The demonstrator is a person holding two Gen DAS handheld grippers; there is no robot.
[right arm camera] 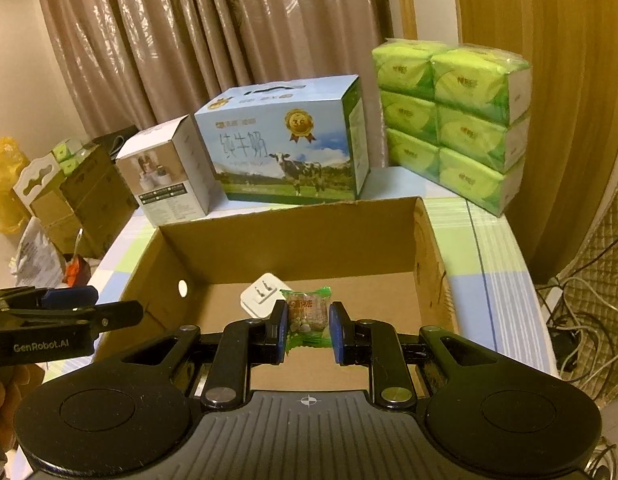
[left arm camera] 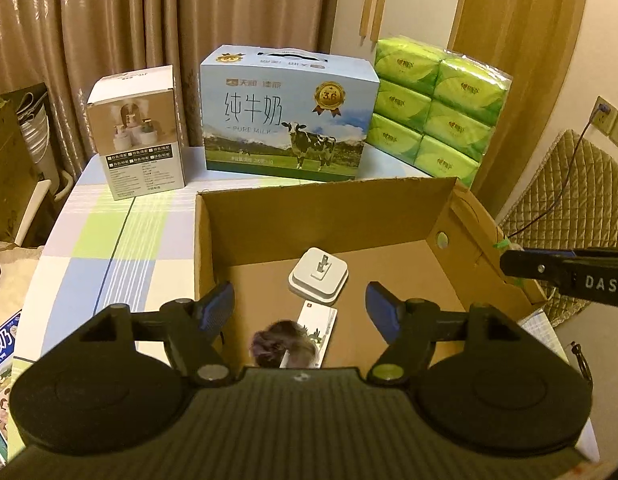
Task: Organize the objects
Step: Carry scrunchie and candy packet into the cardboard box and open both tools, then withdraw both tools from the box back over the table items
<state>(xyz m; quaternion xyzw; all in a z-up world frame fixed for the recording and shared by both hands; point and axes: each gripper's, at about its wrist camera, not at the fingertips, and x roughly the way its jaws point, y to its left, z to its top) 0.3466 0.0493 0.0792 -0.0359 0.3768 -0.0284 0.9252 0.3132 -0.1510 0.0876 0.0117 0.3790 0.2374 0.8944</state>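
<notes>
Roughly centre on checked tablecloth [left arm camera: 109, 240]: open cardboard box [left arm camera: 325, 216], corrugated brown walls, raw cut rims, round hole in each side wall. Floor of box mostly bare; white plug adapter [left arm camera: 318, 276], rounded square w/ metal prongs up, lies mid-floor. Near it a flat white card packet [left arm camera: 319, 320] and a dark fuzzy lump [left arm camera: 283, 346], blurred, can't ID.

L gripper [left arm camera: 301, 304] above near part of box, jaws wide apart, nothing btwn blue pads. R gripper [right arm camera: 308, 326] over same box, clamped on snack packet [right arm camera: 307, 316], crinkly green-edged wrapper, held above floor.

Behind far wall, close: small beige carton [left arm camera: 139, 132], glossy blue milk carton [left arm camera: 289, 116], plastic-wrapped green tissue bundle [left arm camera: 437, 104]. Tight gap there; table strips free L and R of box.
</notes>
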